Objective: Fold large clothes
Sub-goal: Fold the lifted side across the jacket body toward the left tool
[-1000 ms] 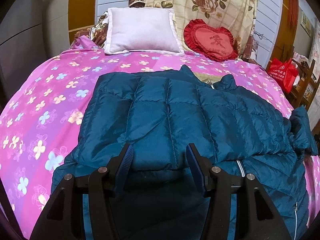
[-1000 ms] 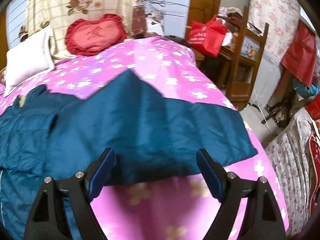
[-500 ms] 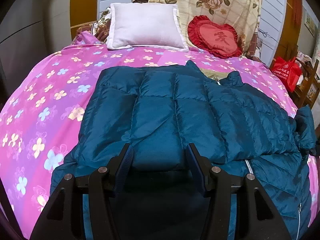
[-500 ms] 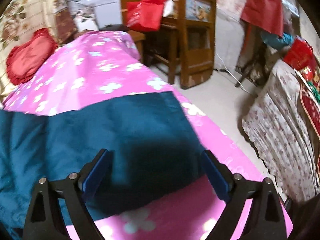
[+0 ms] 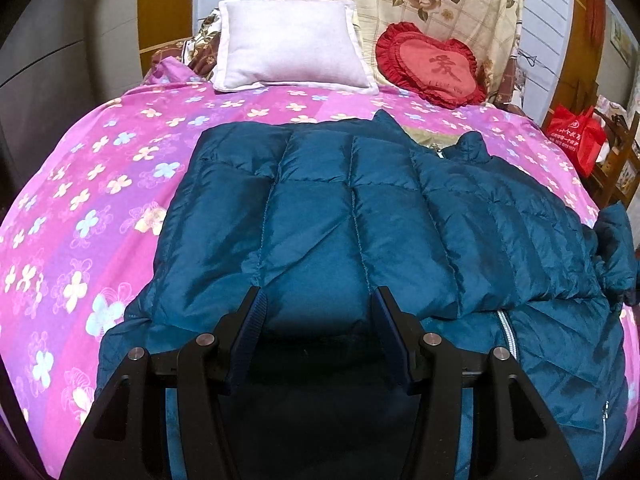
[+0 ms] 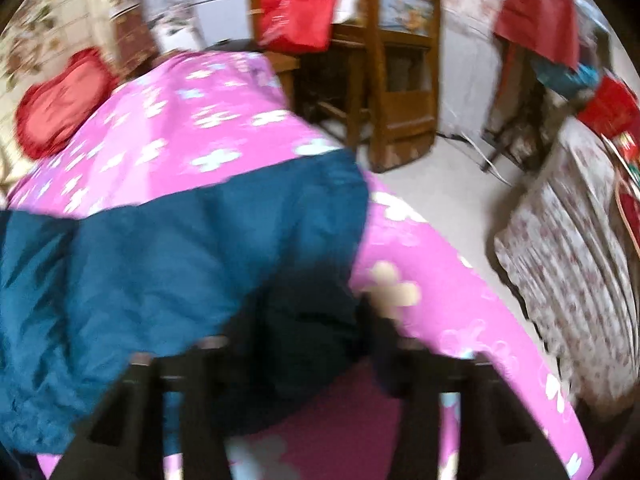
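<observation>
A dark teal padded jacket [image 5: 360,208] lies spread on a bed with a pink flowered cover [image 5: 80,200], one side folded over its middle. My left gripper [image 5: 318,300] is at the near edge of that folded panel, its pads pressing a puffy fold of the fabric from both sides. The right wrist view is blurred. There the jacket [image 6: 180,248] reaches toward the bed's right edge, and my right gripper [image 6: 312,320] is closing on its near corner, with dark fabric bunched between the fingers.
A white pillow [image 5: 288,44] and a red heart cushion [image 5: 432,66] lie at the head of the bed. Right of the bed are a red bag [image 6: 296,12], a wooden shelf unit [image 6: 400,80], bare floor [image 6: 440,184] and a flower-patterned cloth [image 6: 580,260].
My right gripper swung right and down along the jacket to its corner by the bed's edge, and its wide jaws closed on the fabric. The left gripper kept its hold.
</observation>
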A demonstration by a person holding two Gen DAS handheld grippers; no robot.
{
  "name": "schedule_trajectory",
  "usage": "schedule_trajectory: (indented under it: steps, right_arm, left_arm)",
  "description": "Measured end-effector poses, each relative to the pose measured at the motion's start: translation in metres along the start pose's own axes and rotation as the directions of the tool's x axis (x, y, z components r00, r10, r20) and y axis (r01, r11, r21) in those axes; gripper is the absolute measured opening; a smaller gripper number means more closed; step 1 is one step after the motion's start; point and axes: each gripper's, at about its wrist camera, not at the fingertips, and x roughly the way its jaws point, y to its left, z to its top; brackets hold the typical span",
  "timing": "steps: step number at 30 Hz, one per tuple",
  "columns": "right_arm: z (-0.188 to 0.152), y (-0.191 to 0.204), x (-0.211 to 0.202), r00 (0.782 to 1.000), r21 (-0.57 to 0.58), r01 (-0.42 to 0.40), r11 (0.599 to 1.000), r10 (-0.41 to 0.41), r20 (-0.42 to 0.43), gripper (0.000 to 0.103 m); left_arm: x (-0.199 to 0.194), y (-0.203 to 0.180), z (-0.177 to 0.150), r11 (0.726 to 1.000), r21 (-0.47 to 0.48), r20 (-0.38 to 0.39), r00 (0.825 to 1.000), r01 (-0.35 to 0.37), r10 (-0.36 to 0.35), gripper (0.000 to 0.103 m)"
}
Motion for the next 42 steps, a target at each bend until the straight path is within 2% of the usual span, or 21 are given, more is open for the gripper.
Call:
schedule_trajectory:
  steps: [2,5,10,15,19,23,27,30,33,35,37,38,39,40,41,42]
  right_arm:
    - [0.001,0.011,-0.010,1.000,-0.016,-0.006,1.000,0.006,-0.004,0.017]
    - [0.004,0.023,-0.039,0.997,-0.019,-0.067,0.998,0.068,0.046,0.016]
    - [0.021,0.054,-0.114,0.968,-0.090,-0.191,0.978,0.202,0.147,0.016]
    - [0.039,0.101,-0.190,0.907,-0.168,-0.333,0.928,0.364,0.213,0.016]
    - [0.043,0.155,-0.238,0.848,-0.273,-0.436,0.857,0.493,0.193,0.016]
    - [0.035,0.226,-0.275,0.774,-0.365,-0.550,0.751,0.623,0.115,0.016]
    - [0.014,0.312,-0.296,0.684,-0.416,-0.667,0.618,0.729,-0.014,0.016]
    - [-0.013,0.381,-0.298,0.614,-0.423,-0.746,0.515,0.778,-0.135,0.016]
    - [-0.054,0.452,-0.291,0.563,-0.441,-0.792,0.422,0.783,-0.264,0.016]
    - [-0.084,0.488,-0.279,0.549,-0.441,-0.810,0.387,0.766,-0.335,0.016]
    - [-0.119,0.528,-0.258,0.550,-0.435,-0.819,0.374,0.730,-0.406,0.016]
    - [-0.132,0.539,-0.247,0.559,-0.432,-0.816,0.383,0.712,-0.426,0.019]
    - [-0.149,0.555,-0.233,0.573,-0.428,-0.813,0.396,0.679,-0.459,0.029]
    - [-0.162,0.565,-0.222,0.569,-0.410,-0.819,0.401,0.654,-0.498,0.035]
    - [-0.173,0.571,-0.212,0.546,-0.376,-0.838,0.396,0.639,-0.542,0.048]
    - [-0.181,0.572,-0.204,0.511,-0.337,-0.860,0.384,0.639,-0.575,0.053]
  left_arm:
    - [-0.003,0.001,0.001,1.000,-0.004,0.003,1.000,-0.001,0.001,0.033]
    - [-0.008,0.003,0.002,1.000,-0.012,0.008,1.000,-0.026,0.026,0.033]
    - [-0.015,0.010,0.004,0.999,-0.040,0.020,0.999,-0.027,0.027,0.033]
    - [-0.023,0.022,0.010,0.997,-0.073,0.018,0.999,-0.032,0.033,0.033]
    - [-0.030,0.037,0.015,0.992,-0.121,0.029,0.999,-0.022,0.026,0.033]
    - [-0.036,0.053,0.019,0.986,-0.166,0.043,0.999,-0.008,0.015,0.033]
    - [-0.040,0.067,0.022,0.980,-0.197,0.052,0.998,-0.007,0.017,0.033]
    - [-0.042,0.078,0.022,0.976,-0.219,0.054,0.998,-0.002,0.014,0.033]
    - [-0.040,0.088,0.022,0.969,-0.249,0.050,0.999,-0.005,0.018,0.033]
    - [-0.037,0.094,0.023,0.962,-0.271,0.042,0.999,0.007,0.005,0.033]
    - [-0.036,0.098,0.024,0.959,-0.283,0.040,0.999,0.015,-0.004,0.033]
    - [-0.037,0.099,0.024,0.960,-0.280,0.044,0.999,0.014,-0.001,0.033]
    - [-0.037,0.099,0.024,0.961,-0.275,0.047,0.999,0.010,0.003,0.033]
    - [-0.037,0.099,0.025,0.963,-0.271,0.047,0.999,0.008,0.005,0.033]
    - [-0.036,0.099,0.024,0.965,-0.263,0.047,0.999,0.010,0.003,0.033]
    - [-0.036,0.099,0.024,0.965,-0.261,0.046,0.999,0.011,0.002,0.033]
